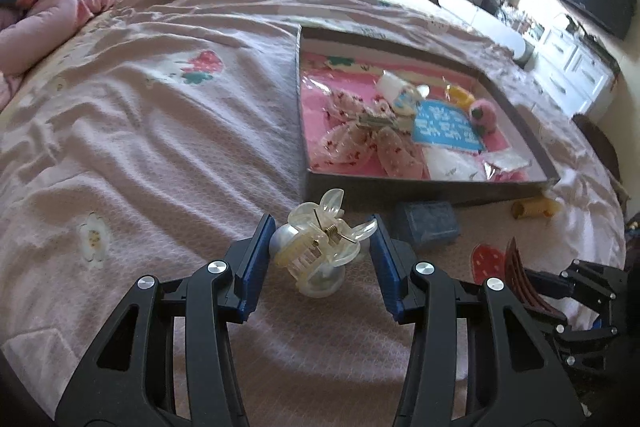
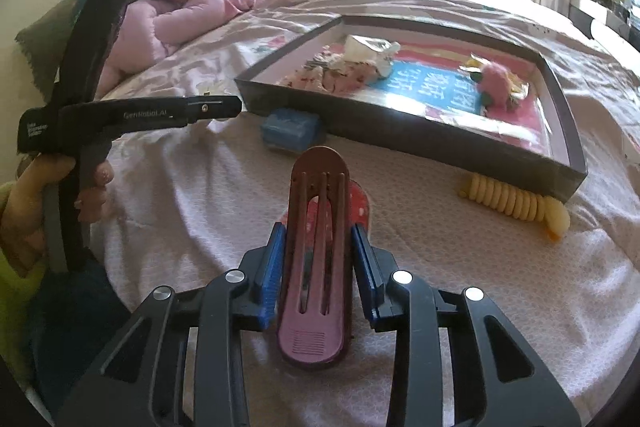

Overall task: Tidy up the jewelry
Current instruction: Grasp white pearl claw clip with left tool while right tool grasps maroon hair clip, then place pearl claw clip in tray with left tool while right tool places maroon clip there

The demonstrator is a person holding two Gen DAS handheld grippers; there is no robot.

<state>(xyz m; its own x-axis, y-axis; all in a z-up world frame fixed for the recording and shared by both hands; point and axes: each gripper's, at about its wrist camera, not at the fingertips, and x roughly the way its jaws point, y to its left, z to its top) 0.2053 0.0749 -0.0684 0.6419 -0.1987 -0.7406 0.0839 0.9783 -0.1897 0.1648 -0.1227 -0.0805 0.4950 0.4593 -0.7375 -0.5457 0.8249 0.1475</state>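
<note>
Left gripper (image 1: pixel 322 233) clasps the clear claw clip (image 1: pixel 320 247); right gripper (image 2: pixel 318 259) clenches the mauve hair clip (image 2: pixel 316 267).

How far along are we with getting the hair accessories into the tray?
Done: bows and a pink plush already lie in the tray. In hand: left gripper clamps the clear claw clip; right gripper clamps the mauve clip. Left: blue box and yellow coil tie on the bedspread.
</note>
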